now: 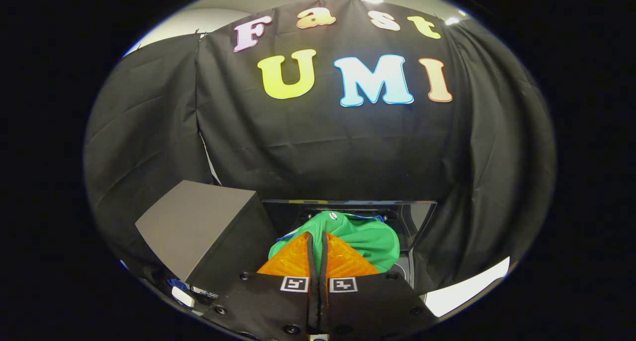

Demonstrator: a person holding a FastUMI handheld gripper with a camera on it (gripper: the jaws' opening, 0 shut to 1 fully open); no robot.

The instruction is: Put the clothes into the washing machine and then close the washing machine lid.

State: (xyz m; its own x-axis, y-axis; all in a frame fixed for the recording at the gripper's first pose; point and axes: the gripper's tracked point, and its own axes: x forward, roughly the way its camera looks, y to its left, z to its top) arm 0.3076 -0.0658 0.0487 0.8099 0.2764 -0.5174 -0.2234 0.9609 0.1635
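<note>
My orange ribbed fingers (316,261) are pinched nearly closed on the bunched green cloth garment (367,236), held at twelve o'clock before the dark glossy washer lid (420,216) (a thin pinch may slip).

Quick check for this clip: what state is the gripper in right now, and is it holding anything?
Gripper: jaws closed, pinching the green garment, which hangs just ahead of them.

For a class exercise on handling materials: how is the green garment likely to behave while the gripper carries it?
The green garment bunches in soft folds beyond the closed orange fingers, so it is probably floppy and will drape. It looks light. Cloth may snag rather than slip.
</note>
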